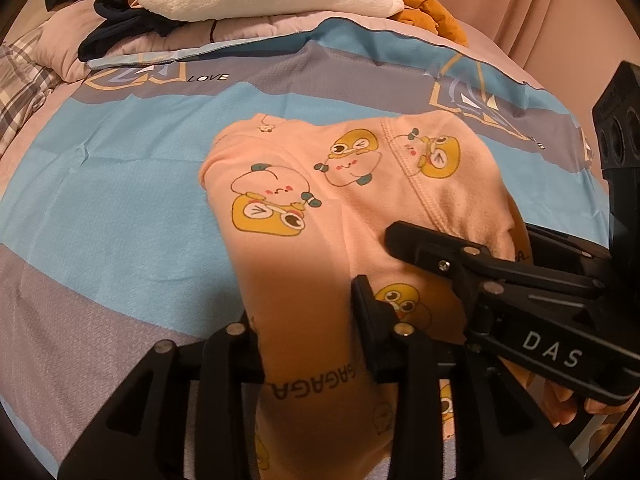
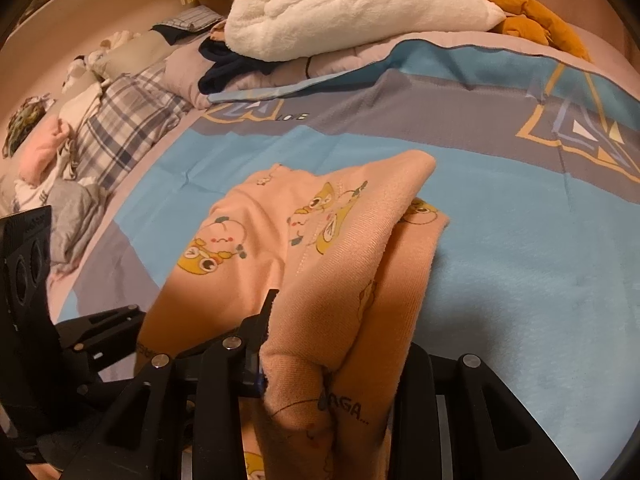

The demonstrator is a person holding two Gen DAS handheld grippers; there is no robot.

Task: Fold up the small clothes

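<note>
A small peach-pink garment [image 1: 320, 200] with yellow cartoon prints lies on the blue and grey bedspread [image 1: 120, 208], its near end lifted. My left gripper [image 1: 308, 332] is shut on the garment's near edge, cloth bunched between its fingers. My right gripper [image 1: 432, 248] shows in the left wrist view at the right, also clamped on the cloth. In the right wrist view the garment [image 2: 320, 248] is draped and folded over the right gripper [image 2: 332, 352], which is shut on a thick fold. The left gripper [image 2: 100, 328] shows at the lower left.
A white fluffy blanket [image 2: 352, 8], an orange plush [image 2: 536, 12] and a dark garment [image 2: 224, 64] lie at the far end of the bed. Plaid bedding [image 2: 120, 120] and a pile of clothes [image 2: 48, 168] lie at the left. A pink curtain [image 1: 520, 8] hangs behind.
</note>
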